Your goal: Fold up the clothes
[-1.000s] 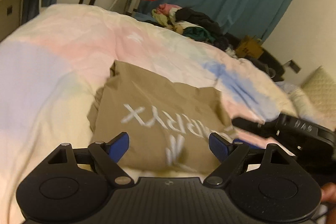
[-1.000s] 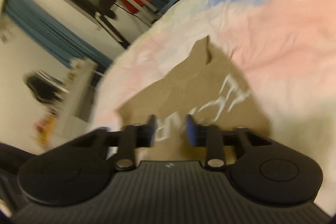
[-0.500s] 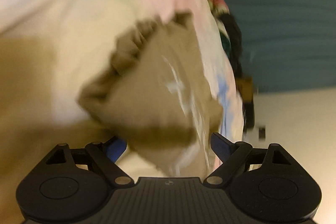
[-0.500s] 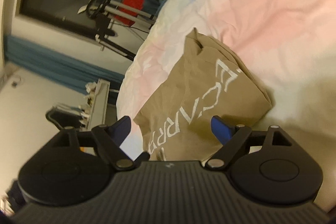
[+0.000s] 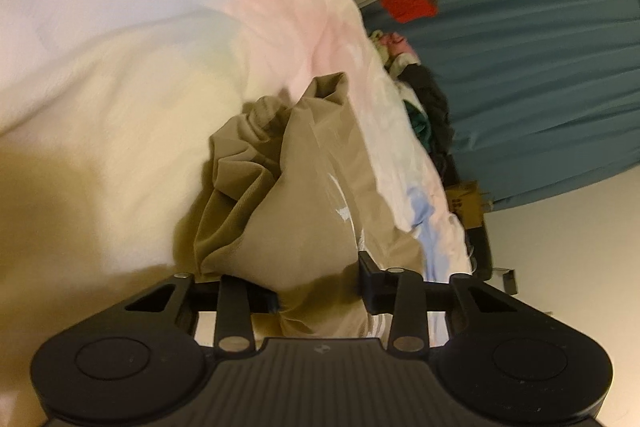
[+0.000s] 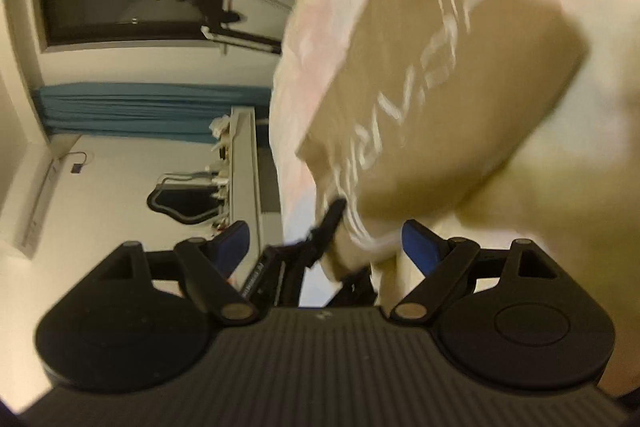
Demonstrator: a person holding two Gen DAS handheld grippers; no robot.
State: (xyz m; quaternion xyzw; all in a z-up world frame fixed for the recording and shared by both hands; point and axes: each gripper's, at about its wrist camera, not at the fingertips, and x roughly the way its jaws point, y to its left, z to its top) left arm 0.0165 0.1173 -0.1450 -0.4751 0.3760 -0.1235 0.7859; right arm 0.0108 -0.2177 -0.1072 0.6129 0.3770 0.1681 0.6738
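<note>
Meanwhile, on a pastel quilted bed, a folded tan T-shirt with white lettering is being taken up by two hand-held grippers. Seen from the left wrist, the left gripper has the near edge of the garment between its jaws, which are closing; the cloth bulges up between the two fingers, and the pads appear to be biting into it already. Loose folds of a sleeve or hem spill out at about ten o'clock from that grip. Beyond the shirt, at about two o'clock, a heap of unfolded clothes lies at the far edge of the bed before a teal curtain.

From the right wrist, blurred by motion, the right gripper stands wide apart, its blue pads either side of the shirt's near corner without pressing on it. The left gripper's dark fingers show there at the corner, just beyond the right one's open jaws.

The step in hand looks like securing the folded bundle for a lift or a last fold. To do it well, the left grip should take every layer, not just the top one, and the right should close on the opposite side of the same edge before anything is raised, so the stack stays square and the loose folds do not drag out.
</note>
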